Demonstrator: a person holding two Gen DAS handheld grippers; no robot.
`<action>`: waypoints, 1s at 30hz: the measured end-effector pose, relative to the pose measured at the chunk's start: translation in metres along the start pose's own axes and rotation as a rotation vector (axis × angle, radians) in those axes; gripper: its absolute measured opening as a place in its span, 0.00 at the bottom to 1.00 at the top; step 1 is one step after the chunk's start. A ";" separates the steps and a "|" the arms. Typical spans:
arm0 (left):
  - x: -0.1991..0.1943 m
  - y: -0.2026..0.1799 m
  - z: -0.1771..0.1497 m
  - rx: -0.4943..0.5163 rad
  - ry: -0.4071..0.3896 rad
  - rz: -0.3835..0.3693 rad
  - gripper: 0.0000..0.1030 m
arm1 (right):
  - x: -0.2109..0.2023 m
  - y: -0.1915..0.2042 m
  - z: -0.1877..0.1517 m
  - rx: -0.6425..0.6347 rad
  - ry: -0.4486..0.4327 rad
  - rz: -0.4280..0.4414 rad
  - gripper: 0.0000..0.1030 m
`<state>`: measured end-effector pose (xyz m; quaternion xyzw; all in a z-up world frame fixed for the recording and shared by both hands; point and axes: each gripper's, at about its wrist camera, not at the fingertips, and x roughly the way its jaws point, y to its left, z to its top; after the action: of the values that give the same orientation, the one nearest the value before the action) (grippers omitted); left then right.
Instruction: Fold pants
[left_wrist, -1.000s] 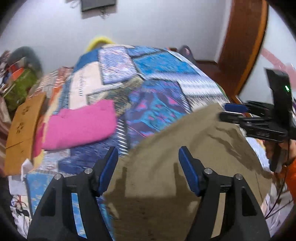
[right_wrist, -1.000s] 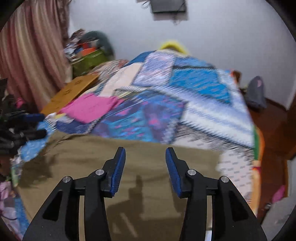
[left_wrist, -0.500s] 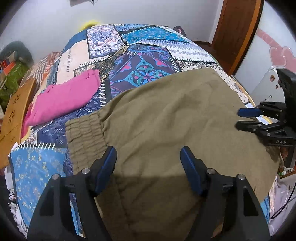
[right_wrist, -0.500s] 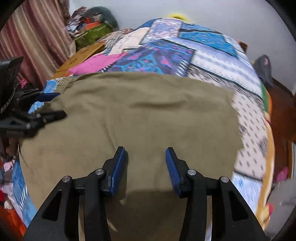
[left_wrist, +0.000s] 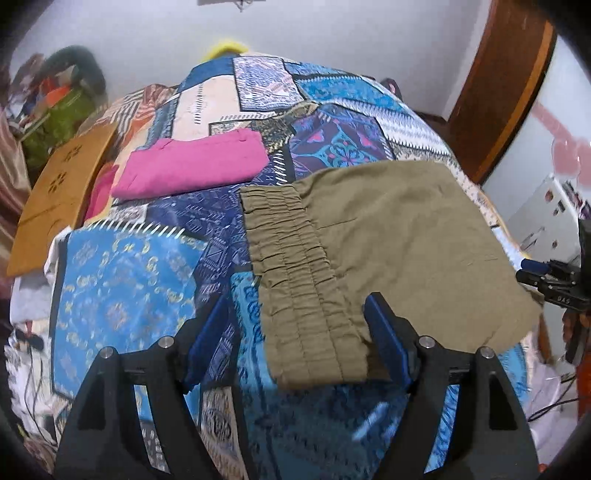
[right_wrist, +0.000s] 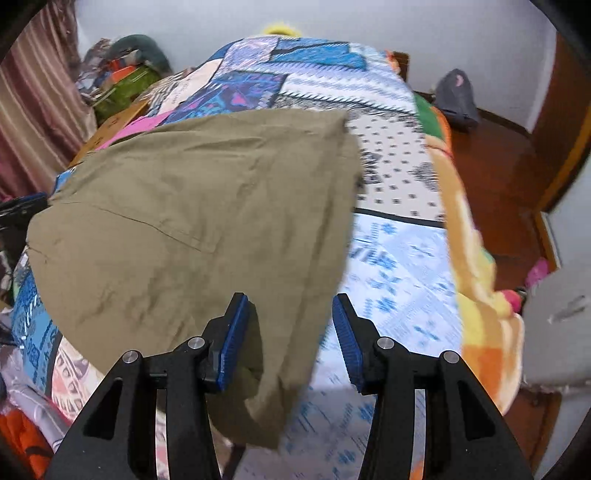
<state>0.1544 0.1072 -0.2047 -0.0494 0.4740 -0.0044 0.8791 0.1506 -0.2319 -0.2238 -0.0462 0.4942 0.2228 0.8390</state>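
Note:
Olive pants (left_wrist: 399, 236) lie spread on a patchwork bedspread (left_wrist: 122, 288), with the gathered elastic waistband (left_wrist: 291, 266) at their left end. My left gripper (left_wrist: 297, 332) straddles the waistband's near corner. Its jaws are opening and the pads do not press the cloth. In the right wrist view the pants (right_wrist: 177, 221) droop over the bed's near edge, and a hanging corner falls between the fingers of my right gripper (right_wrist: 290, 332), which stands open around it. That right gripper (left_wrist: 526, 271) also shows at the pants' right end.
A folded pink garment (left_wrist: 192, 166) lies behind the pants. A wooden board (left_wrist: 55, 192) and a green bag (left_wrist: 59, 118) crowd the bed's left side. A wooden door (left_wrist: 498, 92) stands at the right. A grey bundle (right_wrist: 456, 96) sits on the floor.
The pants went from filling both views to lying flat on the bed. My left gripper slid to the waistband end and its jaws widened. My right gripper slid to the opposite edge.

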 end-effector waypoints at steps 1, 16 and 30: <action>-0.006 -0.001 -0.002 0.002 -0.009 0.002 0.74 | -0.007 0.001 0.001 0.005 -0.025 -0.007 0.42; -0.006 -0.021 -0.044 -0.132 0.088 -0.216 0.79 | -0.027 0.086 0.019 -0.138 -0.233 0.042 0.47; 0.016 0.002 -0.047 -0.398 0.068 -0.449 0.93 | 0.015 0.091 0.007 -0.112 -0.118 0.104 0.47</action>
<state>0.1241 0.1048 -0.2438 -0.3242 0.4719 -0.1074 0.8128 0.1243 -0.1431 -0.2201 -0.0540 0.4324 0.2959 0.8501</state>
